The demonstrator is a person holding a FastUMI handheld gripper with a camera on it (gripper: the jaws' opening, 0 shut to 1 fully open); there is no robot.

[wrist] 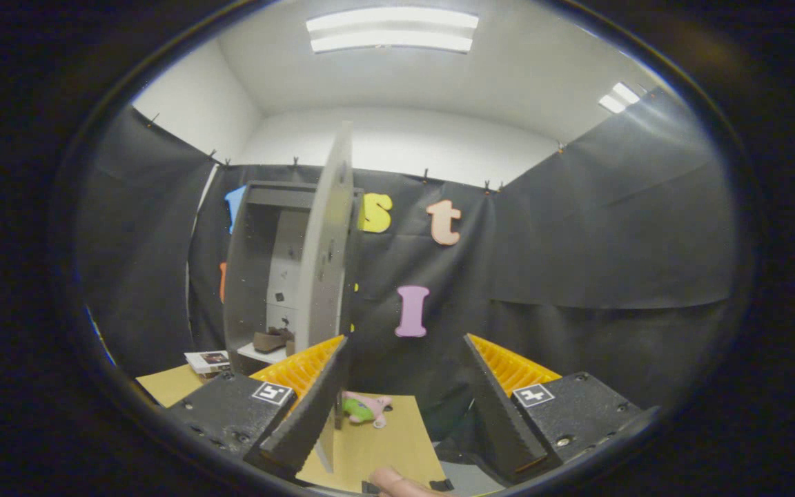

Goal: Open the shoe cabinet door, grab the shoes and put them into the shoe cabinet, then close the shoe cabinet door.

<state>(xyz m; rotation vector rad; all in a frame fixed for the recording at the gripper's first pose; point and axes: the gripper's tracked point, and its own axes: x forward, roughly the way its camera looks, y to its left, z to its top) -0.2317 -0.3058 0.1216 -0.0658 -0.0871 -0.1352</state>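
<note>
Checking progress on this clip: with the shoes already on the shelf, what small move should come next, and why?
Probably nudge the door toward the cabinet: the shoes lie inside, the door stands open edge-on by one finger, and the gripper jaws are open, holding nothing.

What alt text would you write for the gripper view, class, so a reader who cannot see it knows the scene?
The gripper is open, its fingers spread apart with nothing between them, facing a grey shoe cabinet whose door stands ajar, edge-on just ahead of one finger. A brown shoe sits on a shelf inside. A small pink and green toy lies on the tan table between the fingers.
</note>
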